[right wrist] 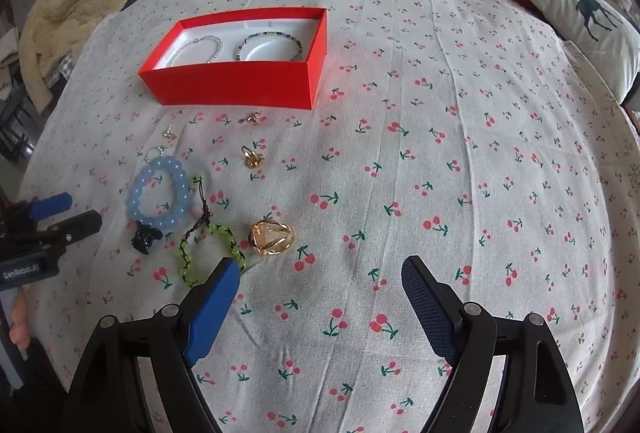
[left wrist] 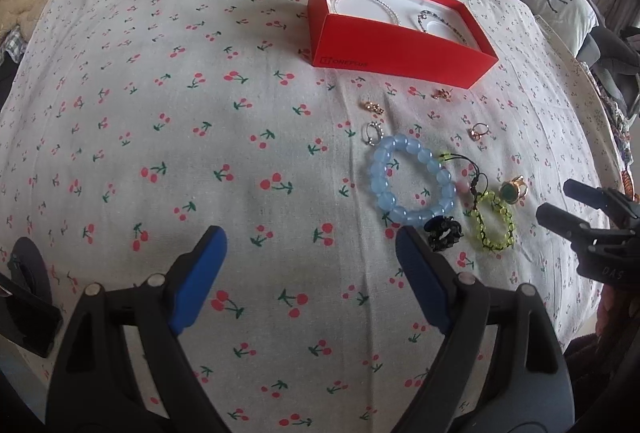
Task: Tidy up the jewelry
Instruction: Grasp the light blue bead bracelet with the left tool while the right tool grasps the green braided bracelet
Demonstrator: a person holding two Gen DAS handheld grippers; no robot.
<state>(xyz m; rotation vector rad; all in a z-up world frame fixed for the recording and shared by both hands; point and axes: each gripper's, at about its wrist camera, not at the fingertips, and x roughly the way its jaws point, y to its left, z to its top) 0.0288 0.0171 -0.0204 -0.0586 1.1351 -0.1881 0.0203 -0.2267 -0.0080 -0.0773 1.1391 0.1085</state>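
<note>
Ahead and slightly left of the right tongs (right wrist: 320, 275), a large gold ring (right wrist: 272, 233) is seen lying flat on the cherry-print bed sheet (right wrist: 440, 153), loose and ungripped, just beyond the left blue pad. Both pairs of tongs are held spread wide and nothing is pinched in either. The right tongs are judged the nearer to the ring; from the left tongs (left wrist: 310, 245) the same ring (left wrist: 513, 189) is placed well off to the right, past the blue bead bracelet (left wrist: 412, 185), the green beaded loop (left wrist: 494, 227) and the black cluster (left wrist: 444, 227). The green loop is found touching or just beside the right tongs' left pad, so a short forward-left reach is likely called for, with the loop at risk of being snagged. Farther ahead and left of the right tongs, the red box (right wrist: 240, 69) is shown open, two bracelets already laid inside. Smaller rings and earrings are scattered between box and bracelets.
</note>
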